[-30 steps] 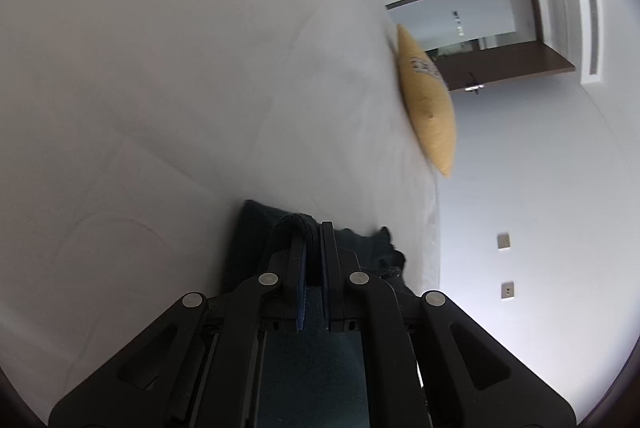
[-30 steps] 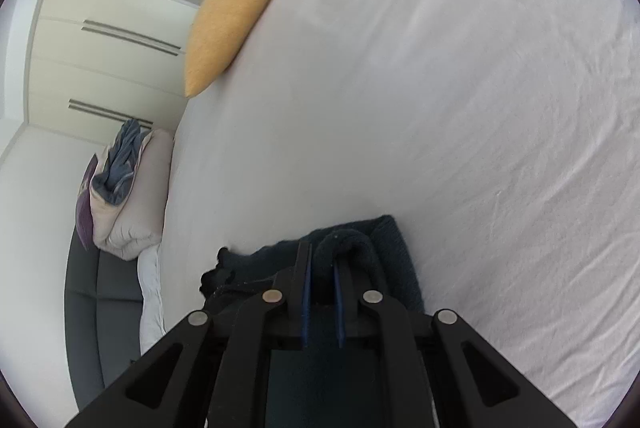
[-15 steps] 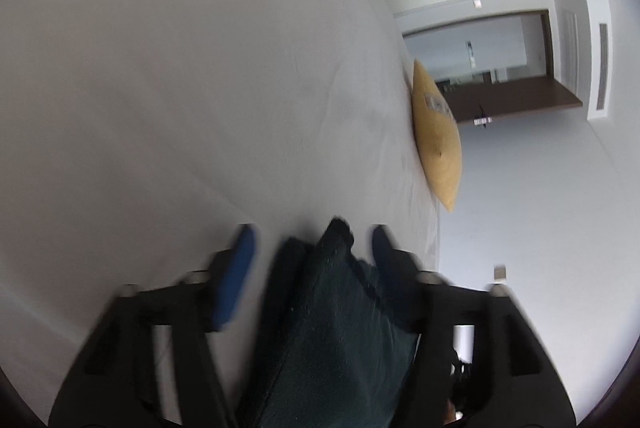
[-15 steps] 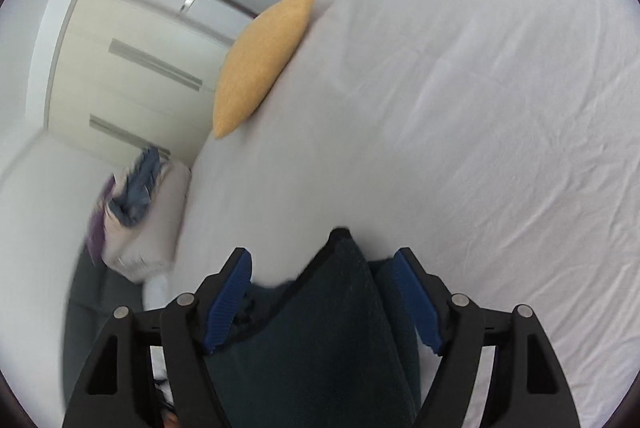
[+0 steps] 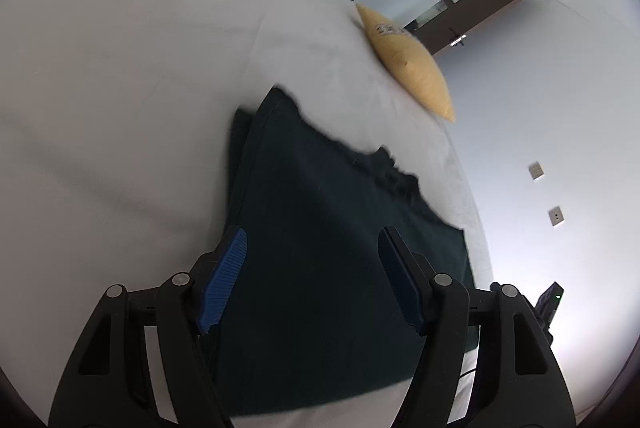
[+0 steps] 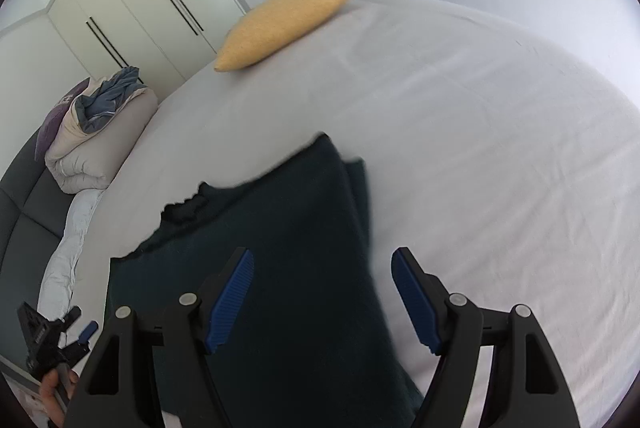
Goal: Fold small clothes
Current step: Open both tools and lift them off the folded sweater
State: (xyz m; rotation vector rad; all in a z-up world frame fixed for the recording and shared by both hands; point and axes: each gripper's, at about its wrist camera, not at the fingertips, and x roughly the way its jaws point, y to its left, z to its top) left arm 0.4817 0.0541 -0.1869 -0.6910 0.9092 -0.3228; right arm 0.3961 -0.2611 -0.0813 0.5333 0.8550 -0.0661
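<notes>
Both grippers, left (image 5: 312,284) and right (image 6: 322,294), released the dark garment (image 5: 320,248); fingers spread, it lies on the bed (image 6: 480,128).

A garment (image 5: 320,228) lies on a bed (image 5: 120,68), a cushion (image 5: 408,64) beyond it at 1 o'clock near the bed's edge; bedding (image 6: 96,132) sits off the bed at 10 o'clock.

Garment (image 5: 320,228) very dark teal-navy, plain, no print; bed sheet (image 5: 120,68) plain white. Both grippers black with ribbed blue pads (image 5: 224,280) (image 6: 232,298). Cushion (image 6: 280,24) mustard yellow, small dark motif on the face seen from the left wrist; wardrobe doors (image 6: 132,12) cream with thin dark handles; bundled duvet (image 6: 96,144) beige, grey-blue cloth on top.
</notes>
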